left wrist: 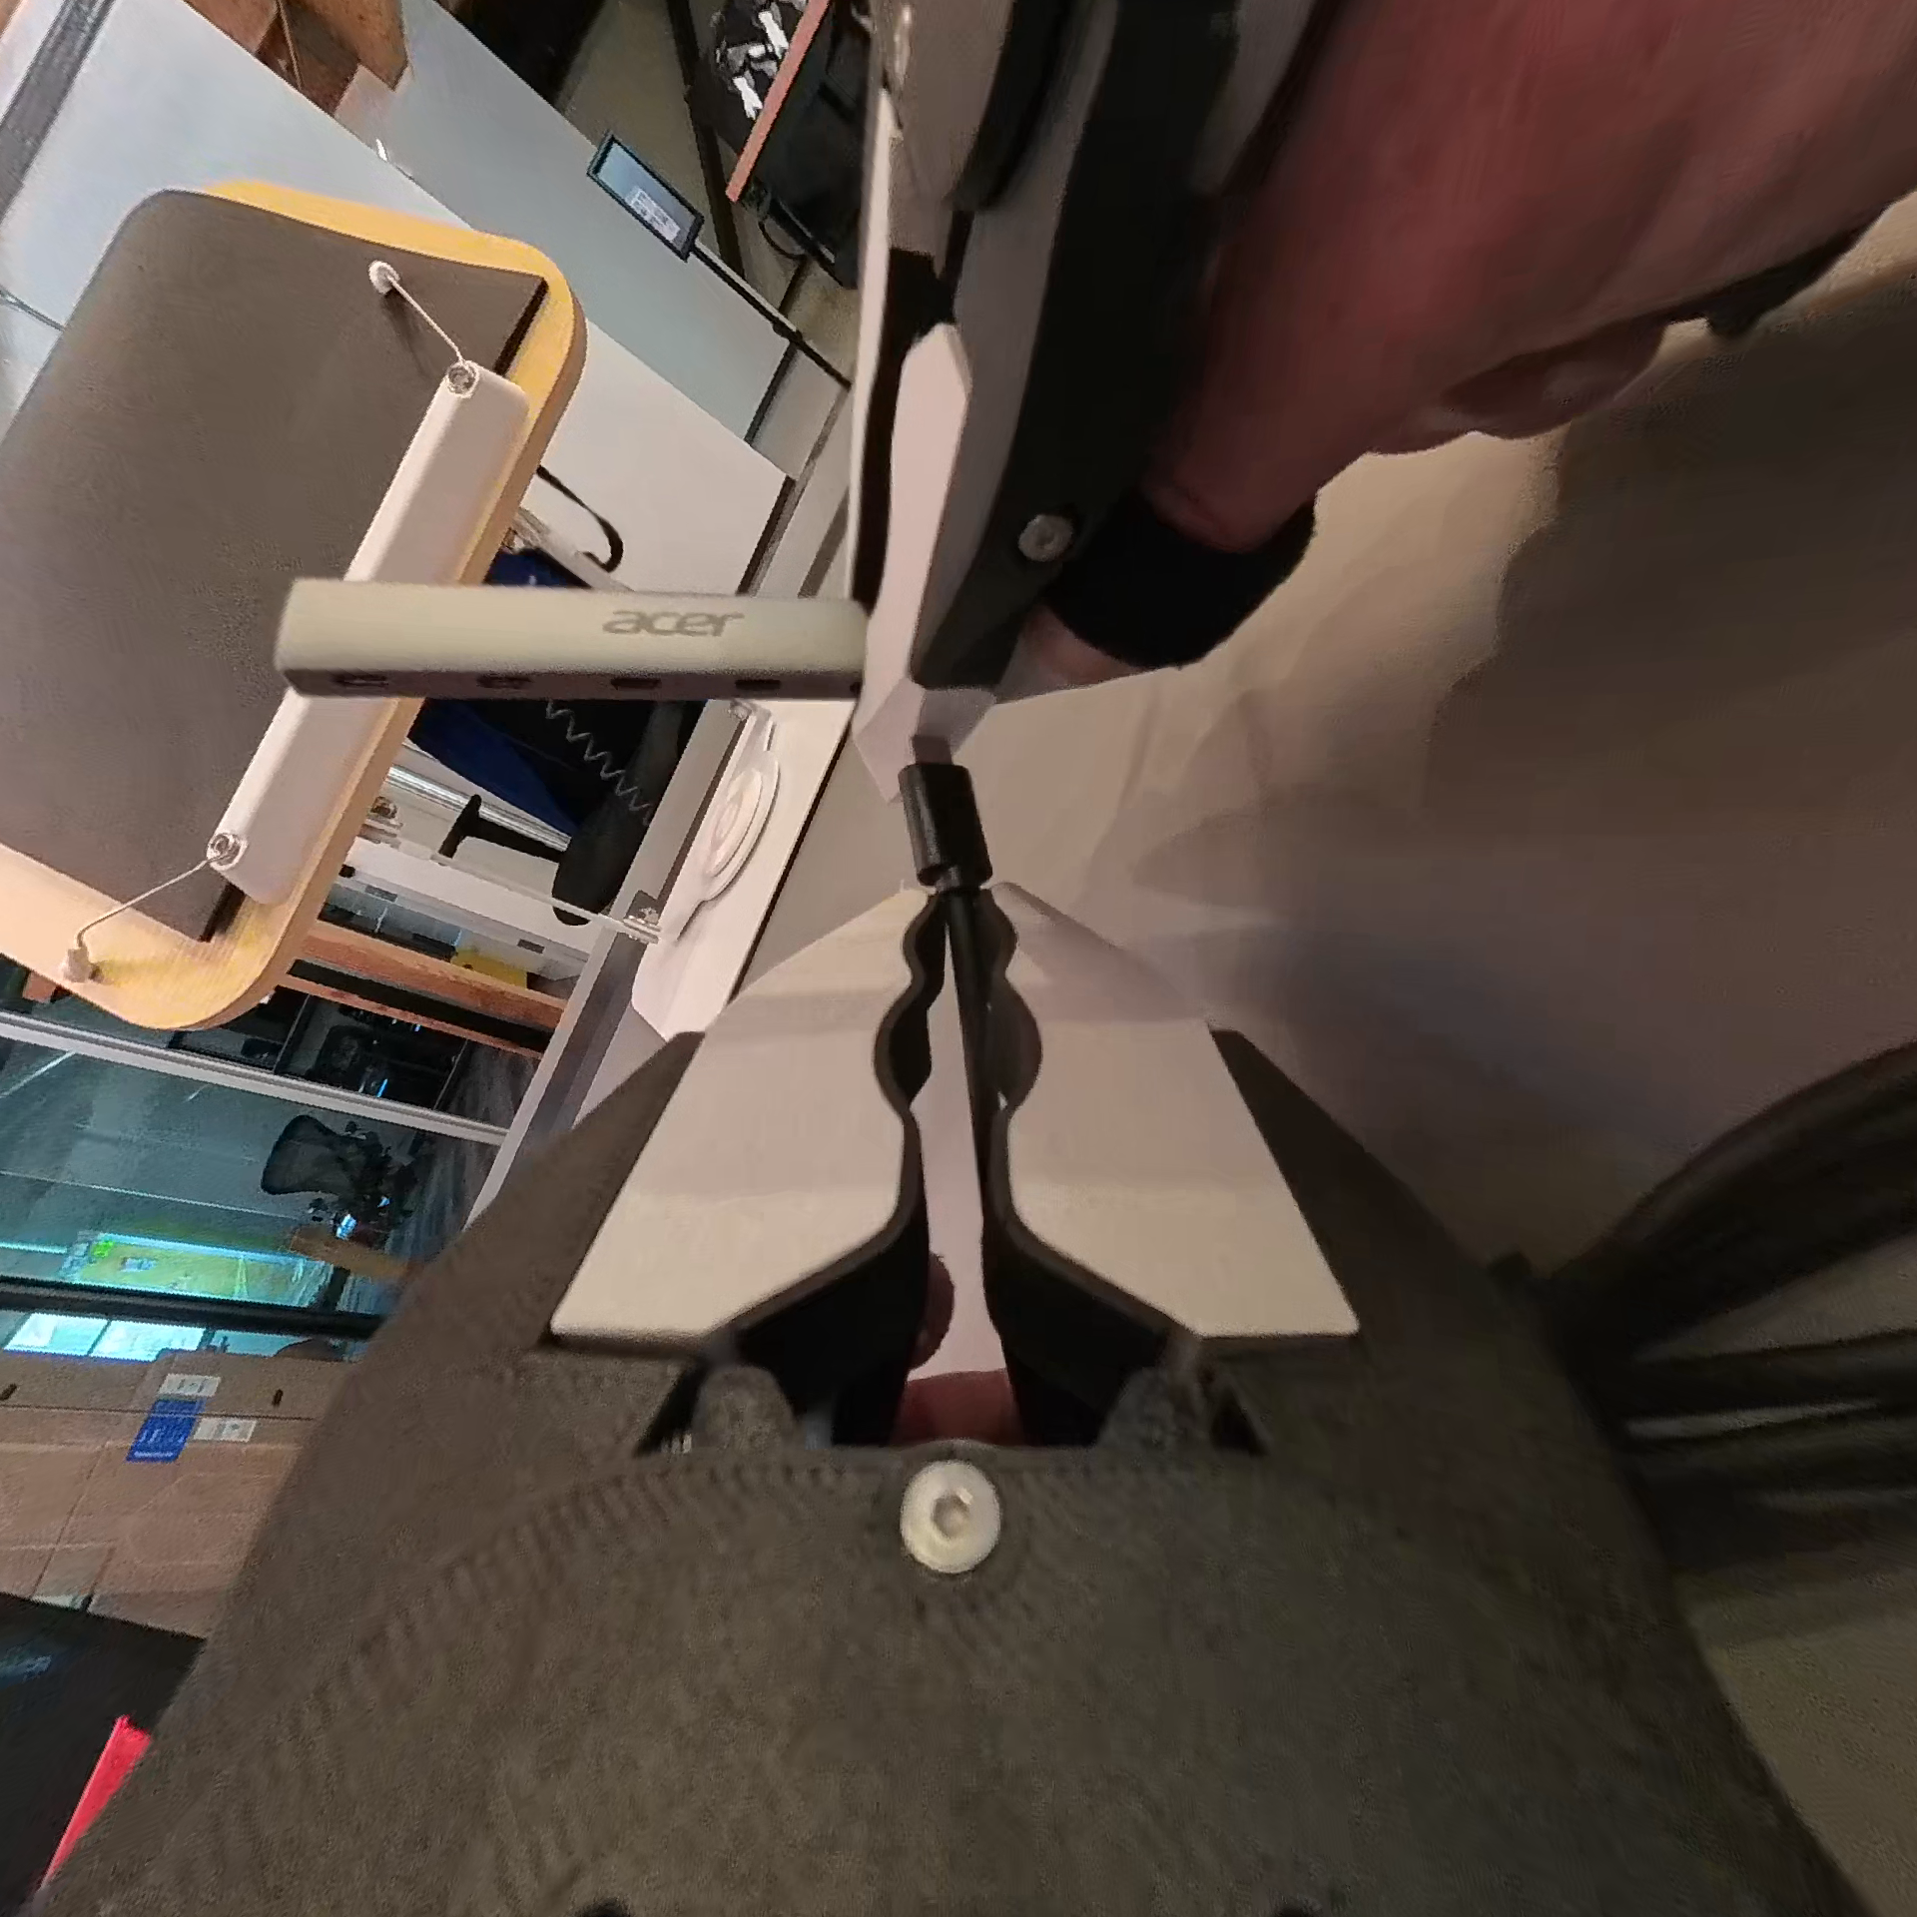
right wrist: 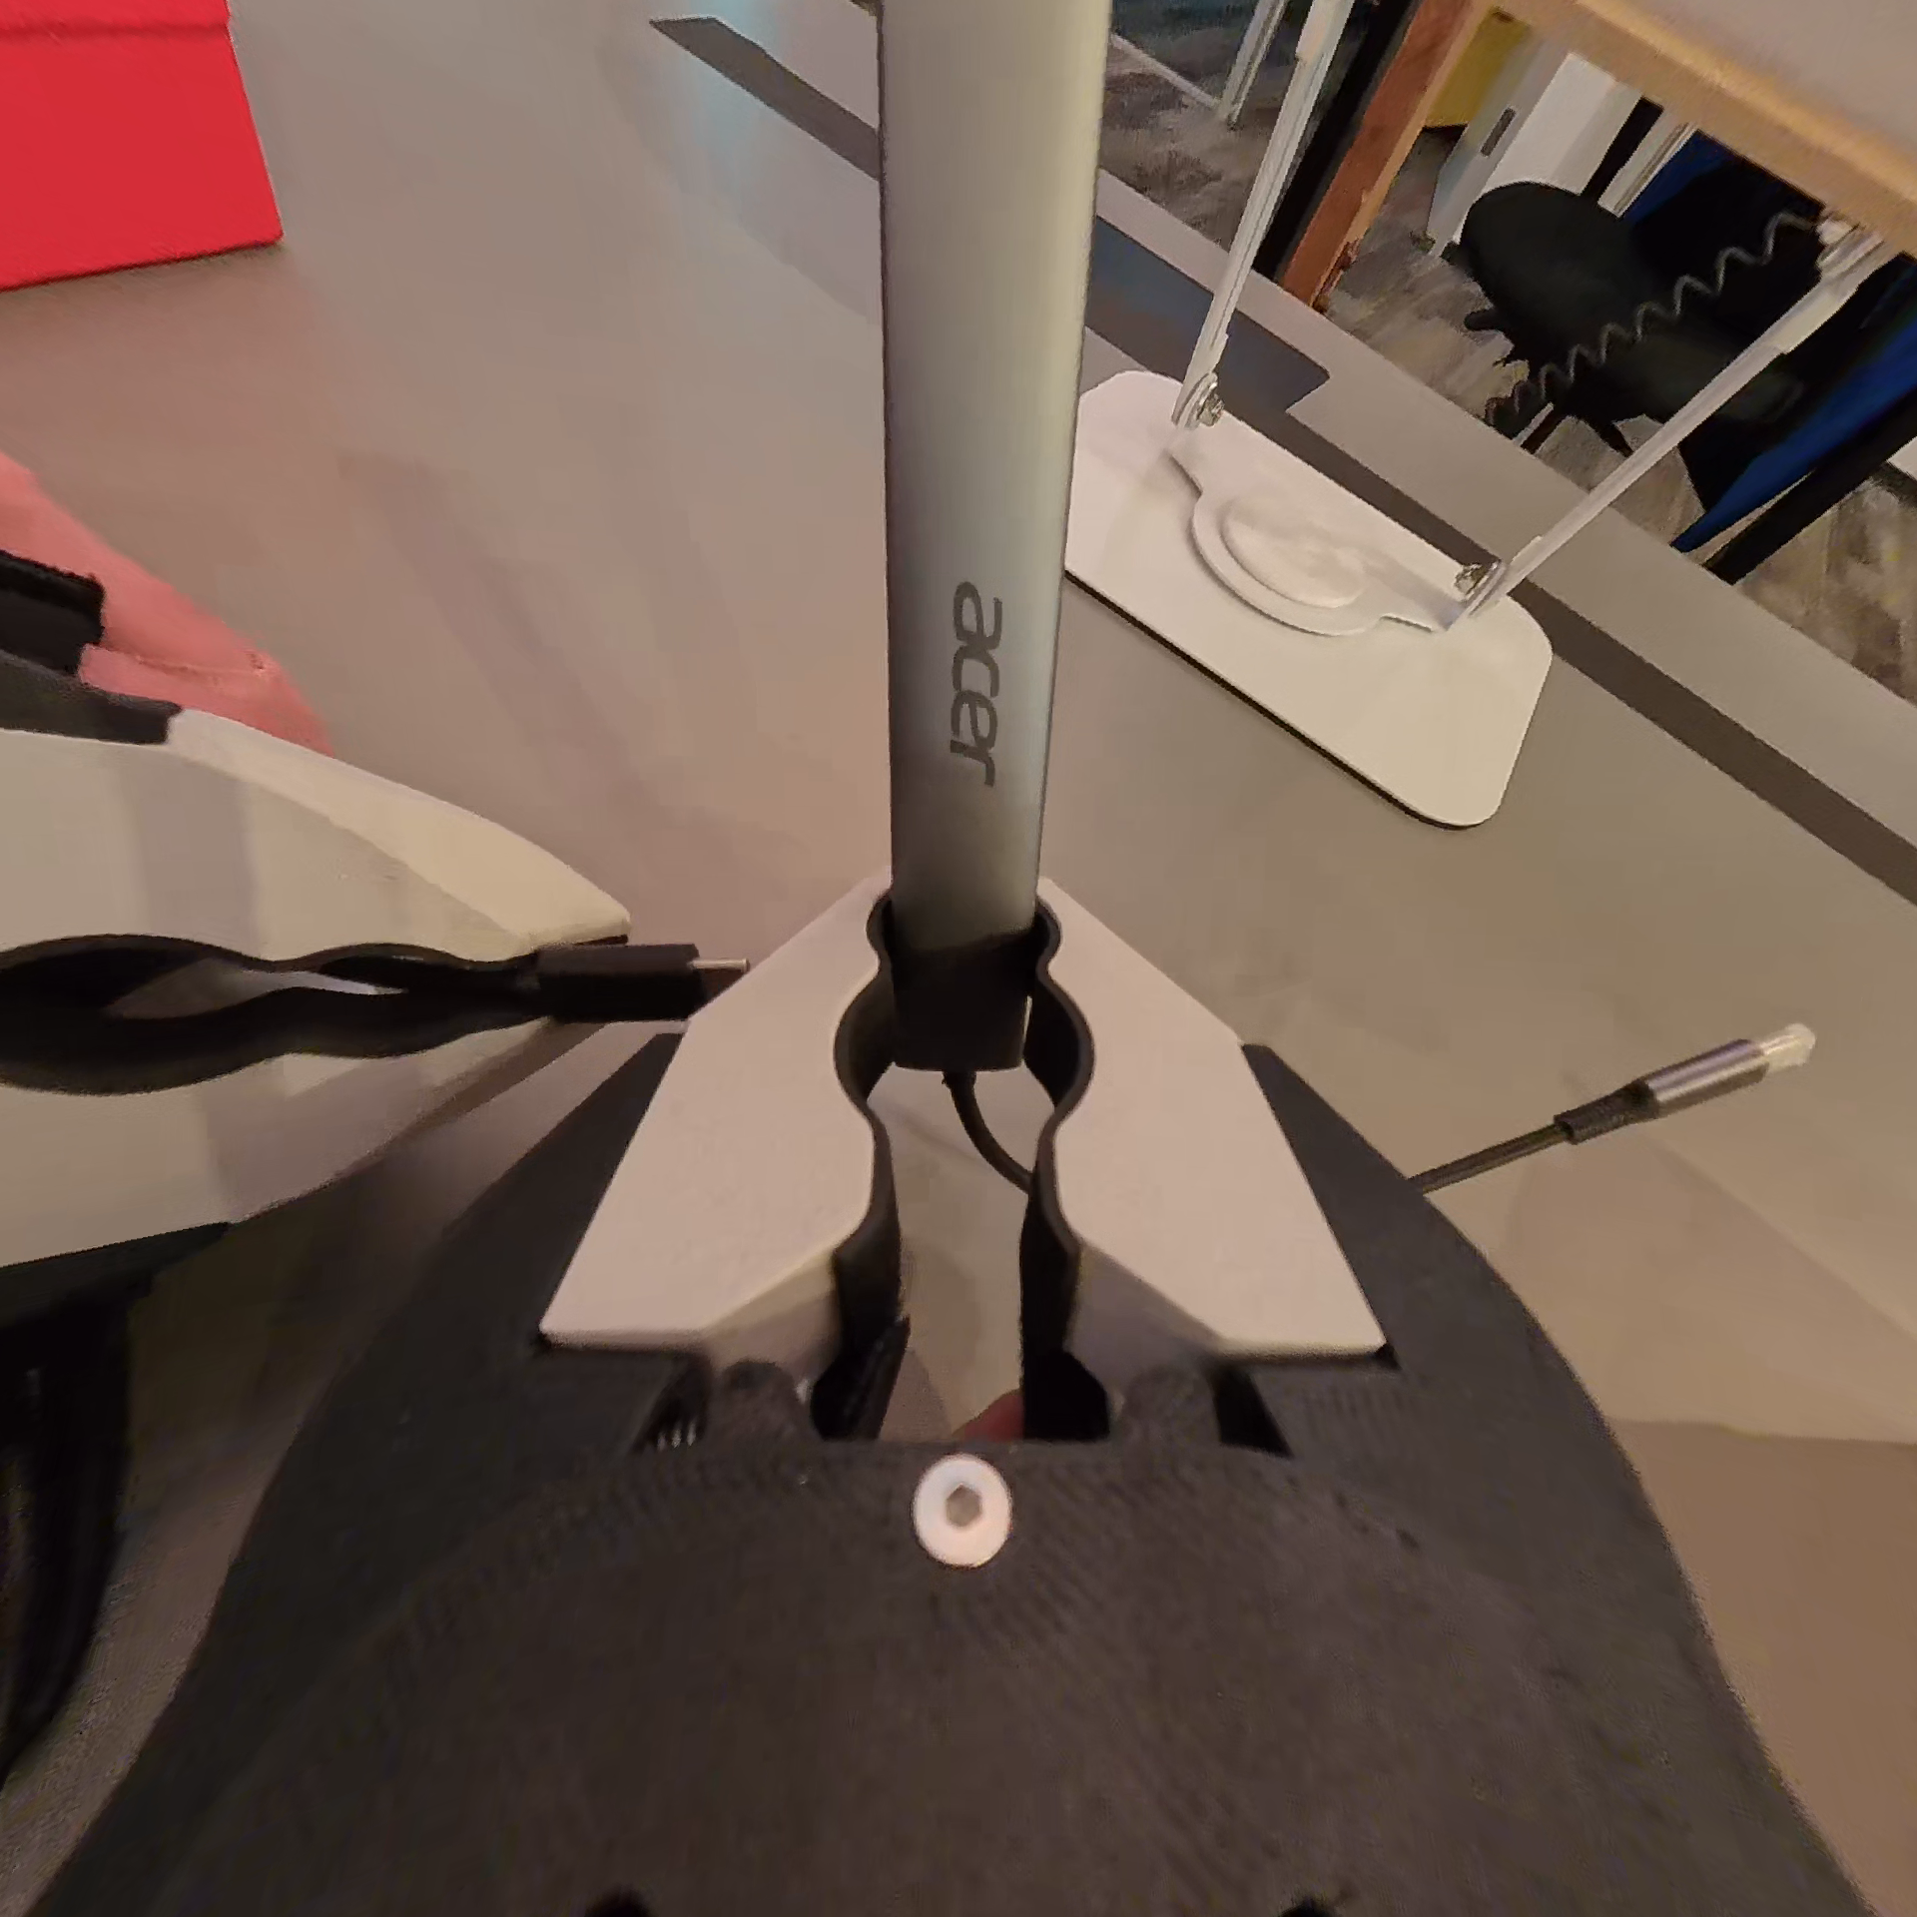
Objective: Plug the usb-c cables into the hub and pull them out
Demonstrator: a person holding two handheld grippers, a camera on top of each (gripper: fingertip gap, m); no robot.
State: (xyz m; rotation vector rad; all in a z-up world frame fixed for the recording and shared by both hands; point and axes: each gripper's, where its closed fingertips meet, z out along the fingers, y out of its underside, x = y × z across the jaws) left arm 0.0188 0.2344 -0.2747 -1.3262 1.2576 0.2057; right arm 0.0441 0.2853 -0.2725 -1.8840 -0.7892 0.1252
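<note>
Right gripper (right wrist: 960, 985) clamps hub (right wrist: 975, 498); left gripper (left wrist: 960, 923) pinches cable (left wrist: 970, 996), plug (right wrist: 622, 980) at 9 o'clock, unseated; misaligned push could skid off port

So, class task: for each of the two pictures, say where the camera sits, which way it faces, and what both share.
Left wrist view: sits on the left gripper, looks along its fingers, which pinch a black cable, toward the hub; a red sleeve shows.
Right wrist view: sits on the right gripper, looks along the hub it clamps, over the grey table.
Shared: hub, black cable plug, both grippers.
</note>
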